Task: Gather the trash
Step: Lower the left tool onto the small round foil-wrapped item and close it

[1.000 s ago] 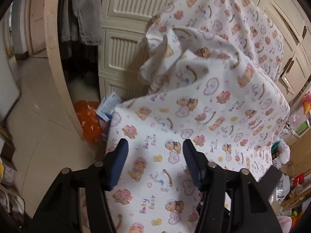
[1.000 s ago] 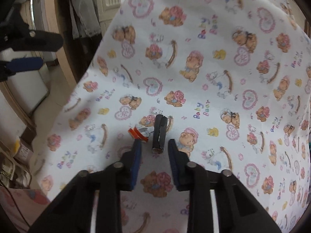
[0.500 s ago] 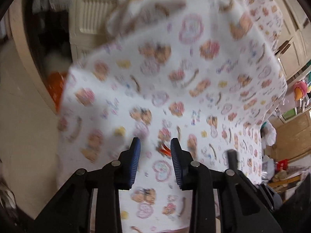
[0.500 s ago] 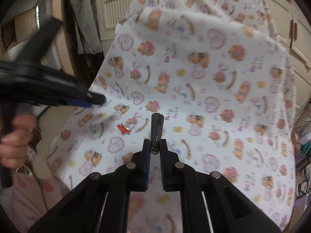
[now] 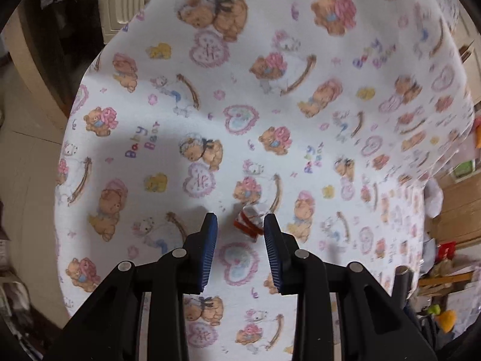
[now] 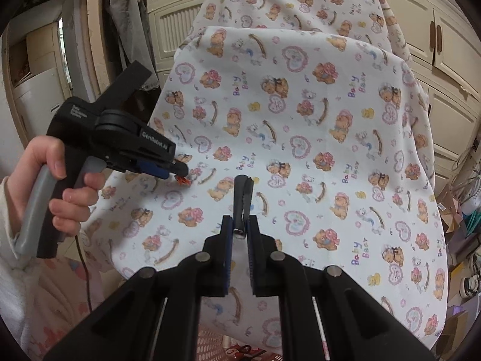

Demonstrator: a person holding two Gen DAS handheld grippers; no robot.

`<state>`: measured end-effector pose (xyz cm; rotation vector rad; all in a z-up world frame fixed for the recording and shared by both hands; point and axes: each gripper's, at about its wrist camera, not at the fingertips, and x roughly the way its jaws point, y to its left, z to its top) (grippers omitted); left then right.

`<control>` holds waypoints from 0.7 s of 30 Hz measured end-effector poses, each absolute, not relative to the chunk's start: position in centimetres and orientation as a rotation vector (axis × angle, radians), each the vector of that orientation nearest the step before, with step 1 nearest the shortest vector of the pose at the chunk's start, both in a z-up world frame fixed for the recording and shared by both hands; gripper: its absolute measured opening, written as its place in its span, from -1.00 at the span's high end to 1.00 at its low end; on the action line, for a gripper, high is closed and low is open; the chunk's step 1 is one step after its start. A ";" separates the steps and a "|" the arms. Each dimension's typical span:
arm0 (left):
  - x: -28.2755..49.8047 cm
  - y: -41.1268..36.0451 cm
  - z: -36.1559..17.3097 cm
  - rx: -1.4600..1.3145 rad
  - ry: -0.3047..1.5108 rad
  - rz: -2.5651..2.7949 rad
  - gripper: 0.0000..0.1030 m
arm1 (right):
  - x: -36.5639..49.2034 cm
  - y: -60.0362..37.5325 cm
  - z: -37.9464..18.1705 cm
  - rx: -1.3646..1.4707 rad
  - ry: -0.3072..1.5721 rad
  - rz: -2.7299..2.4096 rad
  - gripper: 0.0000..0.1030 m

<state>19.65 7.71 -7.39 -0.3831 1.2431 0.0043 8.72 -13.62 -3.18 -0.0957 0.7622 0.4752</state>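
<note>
1. Since the earlier frame, left gripper [image 5: 240,231] dropped onto the red wrapper [image 5: 249,224], lower centre of the cloth [image 5: 270,105].
2. Left jaws narrow, not pinching it; right gripper [image 6: 240,225] clamps a black clip [image 6: 242,198].
3. Risk: pinching cloth too.

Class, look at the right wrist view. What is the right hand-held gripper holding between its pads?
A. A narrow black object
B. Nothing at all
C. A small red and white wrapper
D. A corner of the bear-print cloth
A: the right hand-held gripper is shut on a narrow black object that sticks out ahead of the pads, above the bear-print cloth; the red and white wrapper lies at the left hand-held gripper.
</note>
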 end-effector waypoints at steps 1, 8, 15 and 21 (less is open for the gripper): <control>19.6 7.7 -7.5 -0.394 1.253 0.001 0.43 | 8.8 -13.8 -3.3 -0.093 0.766 0.477 0.84; 19.4 8.4 -7.4 -0.414 1.228 -0.016 0.96 | 9.0 -14.2 -3.9 -0.093 0.770 0.474 0.84; 18.5 8.8 -4.7 -0.430 1.124 -0.063 1.00 | 8.7 -15.3 -3.3 -0.067 0.759 0.450 0.84; 17.3 9.0 -2.5 -0.428 1.041 -0.117 1.00 | 8.1 -16.0 -2.3 -0.052 0.734 0.441 0.84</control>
